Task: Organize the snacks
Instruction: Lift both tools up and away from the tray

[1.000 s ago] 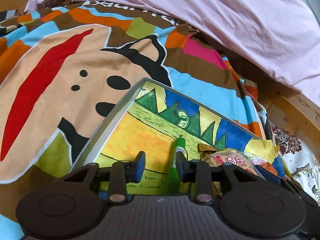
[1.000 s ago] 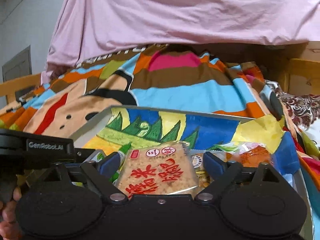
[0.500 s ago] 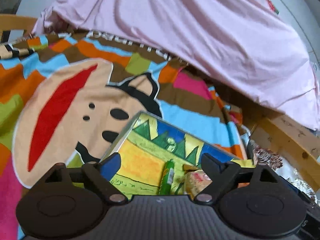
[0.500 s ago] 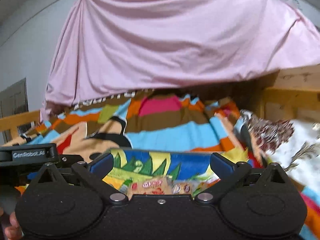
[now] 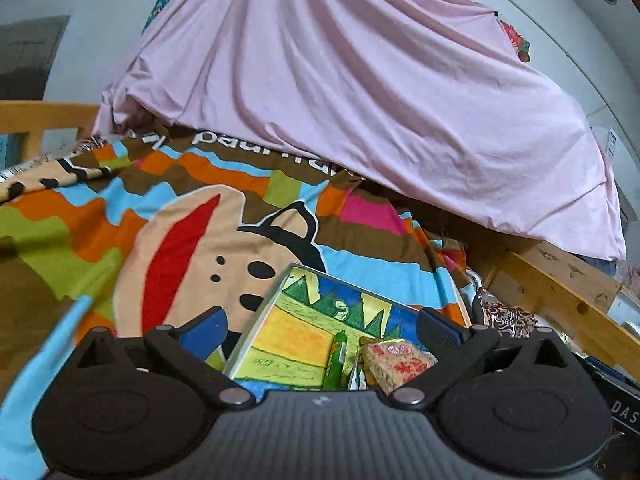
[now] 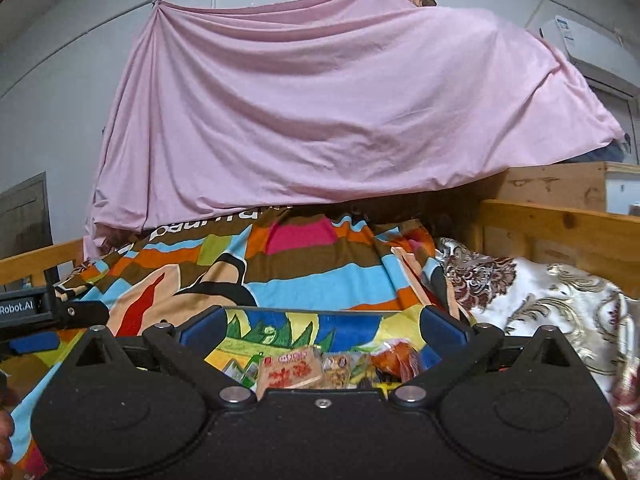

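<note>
Two hand-held grippers, left and right, gape wide and empty; the left's jaws have just been opening above the snack box.

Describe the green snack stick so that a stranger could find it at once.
On the colourful bedspread lies a shallow box with a painted landscape inside. The green stick lies on its yellow field, left of the square rice cracker packet; it alone is thin and green.

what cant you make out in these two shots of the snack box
- Near end of the box: hidden in both views behind each gripper's black body.
- Small snack packets beside the rice cracker pack, right wrist view: too small to identify.
- What lies under the pink sheet: covered in both views.
</note>
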